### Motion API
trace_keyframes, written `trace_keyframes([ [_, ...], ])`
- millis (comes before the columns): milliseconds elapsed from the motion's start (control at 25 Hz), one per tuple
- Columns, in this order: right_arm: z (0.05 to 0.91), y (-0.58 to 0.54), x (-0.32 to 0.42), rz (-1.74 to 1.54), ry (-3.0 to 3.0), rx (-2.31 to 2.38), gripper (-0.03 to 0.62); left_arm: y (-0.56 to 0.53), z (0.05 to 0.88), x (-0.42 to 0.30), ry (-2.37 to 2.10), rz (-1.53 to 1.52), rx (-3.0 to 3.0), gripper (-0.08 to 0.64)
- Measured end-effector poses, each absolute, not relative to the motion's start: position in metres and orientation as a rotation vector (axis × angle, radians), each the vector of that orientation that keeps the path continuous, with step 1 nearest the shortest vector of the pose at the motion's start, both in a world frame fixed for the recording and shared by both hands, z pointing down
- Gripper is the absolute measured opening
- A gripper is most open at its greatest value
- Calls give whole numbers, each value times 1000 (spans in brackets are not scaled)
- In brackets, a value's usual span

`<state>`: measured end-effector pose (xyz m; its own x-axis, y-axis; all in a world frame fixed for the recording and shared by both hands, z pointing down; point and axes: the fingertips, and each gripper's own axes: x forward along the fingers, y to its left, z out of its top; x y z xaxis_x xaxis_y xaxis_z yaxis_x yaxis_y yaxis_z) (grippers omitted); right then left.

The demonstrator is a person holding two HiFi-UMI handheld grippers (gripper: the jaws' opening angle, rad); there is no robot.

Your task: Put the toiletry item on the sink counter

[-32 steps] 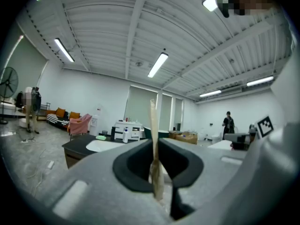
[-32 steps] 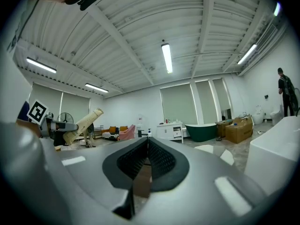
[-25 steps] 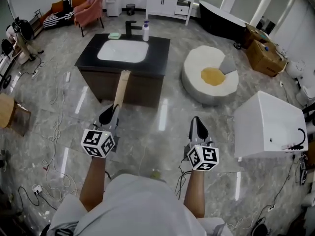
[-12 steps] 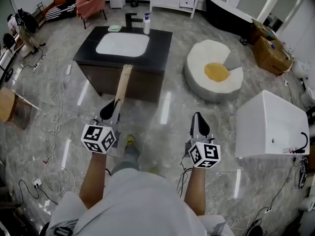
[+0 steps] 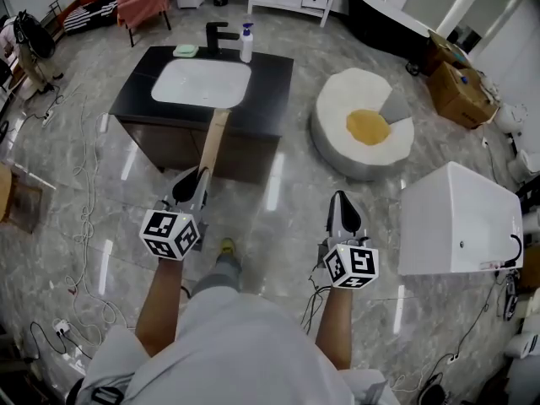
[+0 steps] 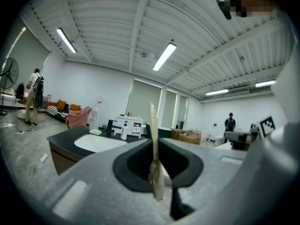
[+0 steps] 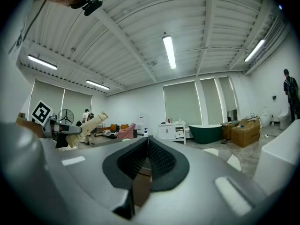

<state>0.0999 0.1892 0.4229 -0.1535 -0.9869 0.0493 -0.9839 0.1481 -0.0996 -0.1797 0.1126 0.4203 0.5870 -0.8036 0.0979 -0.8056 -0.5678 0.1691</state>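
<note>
Toiletry tube (image 5: 213, 142): off the sink surface (image 5: 274, 87), pointing toward its near edge. The left tool (image 5: 192, 186) is clamped on its flat end, presumably so the body can be laid down first. Right tool (image 5: 341, 218): jaws together, empty, held aside.

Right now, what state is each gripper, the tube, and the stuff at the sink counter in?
Left gripper: shut on the tube.
Right gripper: shut, empty.
Tube: held in the air, not yet on the counter.
Sink counter: standing ahead of the person.
Basin: empty.
Pump bottle: upright on the counter.
</note>
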Motion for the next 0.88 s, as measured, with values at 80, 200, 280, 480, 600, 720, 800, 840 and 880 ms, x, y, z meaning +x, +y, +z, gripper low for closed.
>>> trace_keyframes([
  [80, 422, 162, 94, -165, 2359, -2035, 5, 85, 423, -183, -1324, 22, 2617, 32],
  [200, 416, 121, 82, -160, 2358, -2050, 5, 42, 423, -191, -1294, 30, 2621, 32],
  [280, 412, 96, 73, -159, 2355, -2062, 5, 15, 421, -198, -1275, 24, 2624, 32],
  [480, 408, 49, 51, -170, 2341, -2105, 5, -41, 418, -219, -1233, 11, 2627, 32],
  [600, 411, 32, 43, -176, 2332, -2126, 5, -63, 421, -226, -1212, 4, 2626, 31],
  [720, 413, 21, 39, -193, 2316, -2135, 5, -74, 424, -230, -1192, 16, 2630, 31],
  [800, 412, 15, 37, -184, 2302, -2125, 5, -81, 427, -230, -1174, 24, 2639, 32],
  [840, 411, 10, 36, -174, 2298, -2121, 5, -86, 428, -229, -1165, 27, 2645, 32],
  [880, 410, 5, 35, -167, 2296, -2120, 5, -91, 429, -229, -1159, 29, 2648, 32],
])
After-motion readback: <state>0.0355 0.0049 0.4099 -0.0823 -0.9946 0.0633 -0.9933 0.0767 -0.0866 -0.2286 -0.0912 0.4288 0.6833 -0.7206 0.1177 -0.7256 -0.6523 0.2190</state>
